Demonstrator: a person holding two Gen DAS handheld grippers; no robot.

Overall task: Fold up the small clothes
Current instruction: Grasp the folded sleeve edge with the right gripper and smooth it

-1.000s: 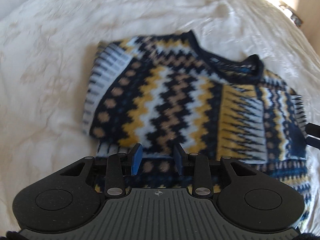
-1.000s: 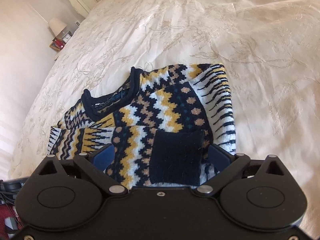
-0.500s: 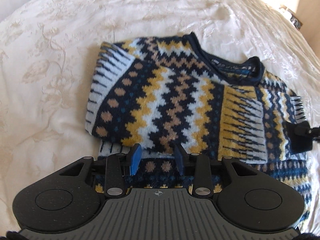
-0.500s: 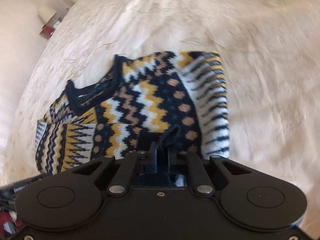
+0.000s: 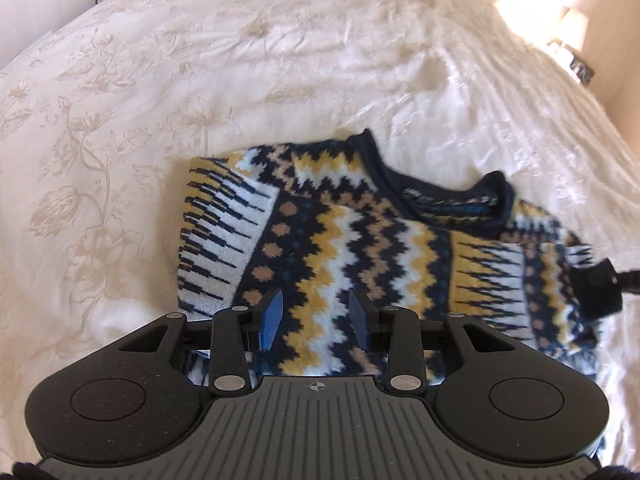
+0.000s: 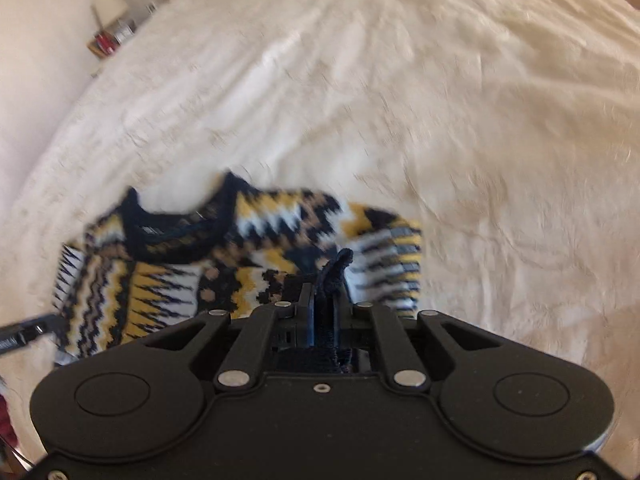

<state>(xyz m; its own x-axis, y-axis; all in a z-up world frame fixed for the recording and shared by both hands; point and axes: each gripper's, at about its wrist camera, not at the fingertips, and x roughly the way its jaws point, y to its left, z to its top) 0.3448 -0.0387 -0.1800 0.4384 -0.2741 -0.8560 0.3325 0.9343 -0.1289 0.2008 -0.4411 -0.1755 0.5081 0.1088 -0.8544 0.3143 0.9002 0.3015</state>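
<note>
A small knitted sweater [image 5: 360, 248] in navy, yellow, white and tan zigzags lies on the bed, sleeves folded in, neck opening away from me. My left gripper [image 5: 316, 320] is open, its blue pads over the sweater's lower body, holding nothing. My right gripper [image 6: 324, 304] is shut on the sweater's dark navy cuff [image 6: 336, 268], which sticks up between the jaws. The sweater also shows in the right wrist view [image 6: 248, 256], blurred. The right gripper's tip shows in the left wrist view [image 5: 596, 288] at the sweater's right edge.
A cream embroidered bedspread [image 5: 120, 160] covers the whole bed. A bedside table with small items [image 6: 108, 40] stands by the wall at far left of the right wrist view. The other gripper's tip [image 6: 24, 332] shows at that view's left edge.
My right gripper closed on the navy cuff and has lifted it, moving along the sweater. My left gripper drew up and back over the sweater, staying open.
</note>
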